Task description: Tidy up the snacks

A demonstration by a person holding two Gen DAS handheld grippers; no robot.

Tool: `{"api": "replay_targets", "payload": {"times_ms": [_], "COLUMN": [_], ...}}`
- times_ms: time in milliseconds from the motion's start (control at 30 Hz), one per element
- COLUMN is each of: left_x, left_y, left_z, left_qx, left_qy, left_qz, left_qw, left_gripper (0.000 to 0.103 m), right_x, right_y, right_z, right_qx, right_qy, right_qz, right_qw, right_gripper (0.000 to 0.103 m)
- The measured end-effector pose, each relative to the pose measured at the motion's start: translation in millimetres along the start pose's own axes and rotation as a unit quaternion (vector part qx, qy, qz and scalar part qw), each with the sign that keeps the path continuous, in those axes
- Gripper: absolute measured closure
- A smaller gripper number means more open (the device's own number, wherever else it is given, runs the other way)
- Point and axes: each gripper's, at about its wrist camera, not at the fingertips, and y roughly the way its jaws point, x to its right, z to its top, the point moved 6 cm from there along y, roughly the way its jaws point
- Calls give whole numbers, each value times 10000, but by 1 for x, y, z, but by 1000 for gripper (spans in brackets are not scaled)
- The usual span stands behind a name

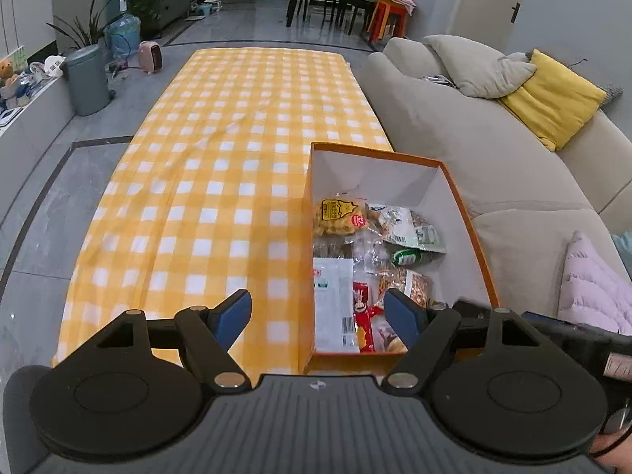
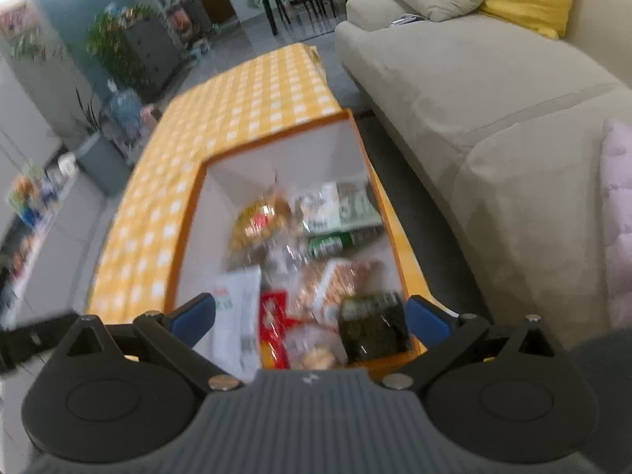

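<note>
Orange box (image 1: pixel 466 213) on the checked tablecloth (image 1: pixel 221 166) held the snack packets (image 1: pixel 339 217); left gripper (image 1: pixel 320 316) and right gripper (image 2: pixel 312 316) both stood wide, holding nothing.

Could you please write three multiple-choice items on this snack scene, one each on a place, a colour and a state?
1. Where do the snack packets lie?
A. in the orange-walled cardboard box
B. on the sofa
C. on the floor

2. What colour is the checked tablecloth?
A. green and white
B. yellow and white
C. red and white

3. How does the left gripper stand?
A. shut on a packet
B. open, holding nothing
C. shut, empty

Key: 1 A, the packets sit inside the box walls; 2 B, yellow and white squares cover the table; 3 B, its blue pads stand wide apart, gripping nothing.
</note>
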Motion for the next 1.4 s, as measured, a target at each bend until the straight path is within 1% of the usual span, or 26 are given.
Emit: {"api": "replay_targets", "payload": {"times_ms": [67, 133, 200, 267, 400, 467, 533, 667, 800, 900, 1033, 1233, 1400], "left_x": [-2, -4, -6, -6, -4, -5, -5, -4, -6, -6, -6, -6, -6], "left_y": [1, 0, 2, 7, 16, 21, 25, 30, 32, 31, 32, 33, 36], "left_z": [-2, -5, -8, -12, -21, -25, -29, -35, -38, -39, -40, -41, -44], "left_qx": [-79, -140, -195, -263, -426, -479, -519, -567, -686, -645, -701, -697, -846], "left_qy": [-8, -16, -53, -47, 72, 28, 23, 225, 154, 213, 147, 159, 56], "left_qz": [33, -30, -76, -29, 26, 16, 62, 137, 97, 162, 88, 117, 85], "left_qw": [10000, 9999, 9998, 9996, 9991, 9988, 9986, 9980, 9975, 9976, 9974, 9974, 9964], "left_gripper": [14, 14, 14, 14, 14, 14, 14, 14, 14, 14, 14, 14, 14], "right_x": [-8, -16, -23, -30, -40, -42, -43, -41, -41, -43, -44, -44, -44], "right_y": [-2, -3, -7, -14, -22, -20, -18, -16, -13, -11, -10, -8, -7], "right_z": [-10, -20, -29, -33, -37, -40, -42, -46, -46, -45, -46, -46, -47], "right_qx": [-222, -499, -542, -460, -609, -722, -742, -852, -887, -923, -938, -951, -978], "right_qy": [-503, -903, -1068, -1208, -1140, -1214, -1149, -982, -914, -849, -839, -871, -908], "right_qz": [-136, -305, -477, -490, -420, -570, -675, -655, -661, -636, -654, -664, -664], "right_qw": [9984, 9942, 9917, 9904, 9907, 9883, 9883, 9893, 9897, 9901, 9899, 9894, 9888], "right_gripper": [3, 3, 3, 3, 3, 3, 3, 3, 3, 3, 3, 3, 3]}}
